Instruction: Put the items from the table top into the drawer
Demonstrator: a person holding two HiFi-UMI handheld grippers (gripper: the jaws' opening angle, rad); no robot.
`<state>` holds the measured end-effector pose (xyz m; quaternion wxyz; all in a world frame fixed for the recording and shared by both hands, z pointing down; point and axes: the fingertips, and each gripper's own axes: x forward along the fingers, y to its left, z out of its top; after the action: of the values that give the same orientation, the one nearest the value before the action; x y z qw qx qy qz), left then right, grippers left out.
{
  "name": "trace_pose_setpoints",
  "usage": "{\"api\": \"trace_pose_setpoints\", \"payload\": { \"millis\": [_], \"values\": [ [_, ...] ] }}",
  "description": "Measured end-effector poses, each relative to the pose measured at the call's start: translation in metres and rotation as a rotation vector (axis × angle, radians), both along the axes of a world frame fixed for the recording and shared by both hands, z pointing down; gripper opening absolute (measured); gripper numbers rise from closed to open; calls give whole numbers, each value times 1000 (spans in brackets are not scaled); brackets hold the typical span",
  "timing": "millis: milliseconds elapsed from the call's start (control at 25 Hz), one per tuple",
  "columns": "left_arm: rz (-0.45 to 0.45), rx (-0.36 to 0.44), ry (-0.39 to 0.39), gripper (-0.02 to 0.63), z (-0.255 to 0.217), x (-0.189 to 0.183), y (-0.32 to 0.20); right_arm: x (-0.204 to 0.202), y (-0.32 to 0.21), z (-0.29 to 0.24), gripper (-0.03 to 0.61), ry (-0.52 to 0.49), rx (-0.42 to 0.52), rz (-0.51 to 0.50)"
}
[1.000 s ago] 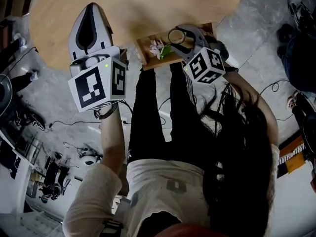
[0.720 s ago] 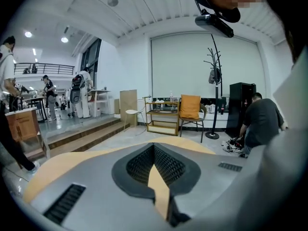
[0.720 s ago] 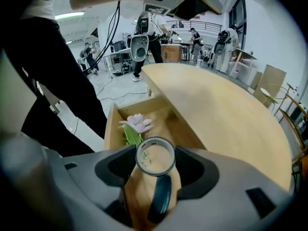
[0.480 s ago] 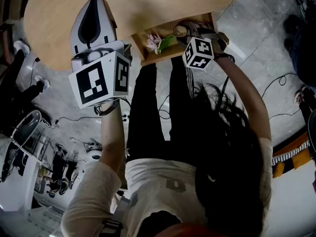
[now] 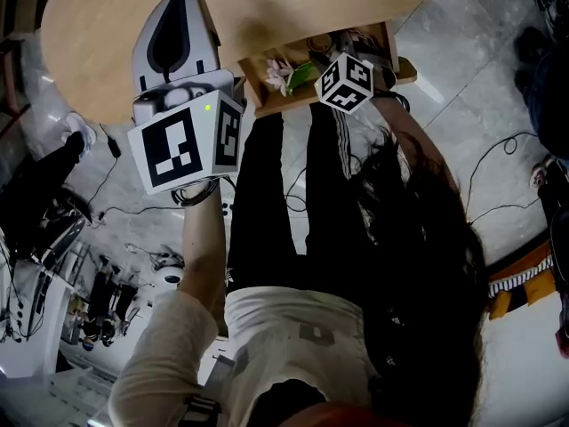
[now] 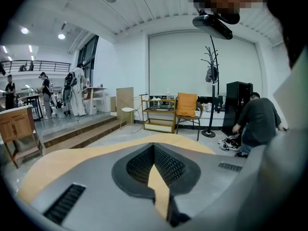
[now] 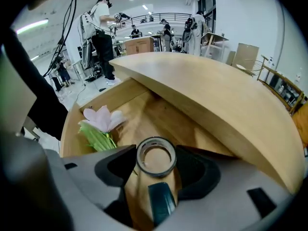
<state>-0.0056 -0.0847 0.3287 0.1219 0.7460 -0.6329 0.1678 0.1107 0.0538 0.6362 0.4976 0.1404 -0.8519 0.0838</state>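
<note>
Grey ring-shaped roll of tape (image 7: 155, 174) is the item I carry at this moment. It sits between the 2 jaws of my right gripper (image 7: 156, 150), which stand wide and press on it from both sides, so I judge it as held. It hangs low over the floor of the open light-wood drawer (image 7: 159, 112), under the edge of the round light-wood table top (image 7: 216, 95).

About progress: 1 item is already inside, the pale pink artificial flower with green stem (image 7: 102, 119), which lies at the left side of the drawer, apart from the roll. The roll is item number 2, inside the drawer's outline but not yet released. What is left, as I judge it, is to set it down and open the jaws. On the part of the table top (image 5: 98, 34) that I can see, no other item shows, but I do not see all of it.

About the pose: the right hand reaches forward and points steeply down into the drawer, with its marker cube (image 5: 345, 83) above the drawer front in the head view. My left gripper (image 6: 154, 148) is over the table top, tilted only a little down, its jaws together at the tips with nothing between them.
</note>
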Motion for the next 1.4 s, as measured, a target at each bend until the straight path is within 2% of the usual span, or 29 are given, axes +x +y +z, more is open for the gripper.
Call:
{"api": "trace_pose_setpoints", "payload": {
  "millis": [120,520,640,720,800,880,960,1040,1240,1400],
  "values": [
    [0,-2,0,8,4,-3,2,-1,-1,10,270,32,-13,18],
    [-4,3,4,6,-4,-15,6,2,2,3,279,38,-55,29],
    [-13,16,18,8,-16,-17,6,9,6,-14,279,53,-77,9],
    [-13,32,30,8,-31,-18,6,11,11,-33,279,50,-126,-14],
    [-13,61,41,8,-53,-19,2,13,8,-56,278,48,-191,-29],
    [-21,97,55,8,-83,-22,1,17,-2,-83,267,62,-211,-35],
    [-33,134,68,6,-119,-28,3,17,-26,-119,189,76,-140,-19],
    [-46,177,75,8,-158,-37,5,10,-64,-165,13,63,-35,37],
    [-91,256,92,8,-251,-65,12,-47,-164,-326,6,-154,195,225],
    [-105,317,81,8,-331,-77,33,-93,-190,-489,6,-334,384,338]
  ]
}}
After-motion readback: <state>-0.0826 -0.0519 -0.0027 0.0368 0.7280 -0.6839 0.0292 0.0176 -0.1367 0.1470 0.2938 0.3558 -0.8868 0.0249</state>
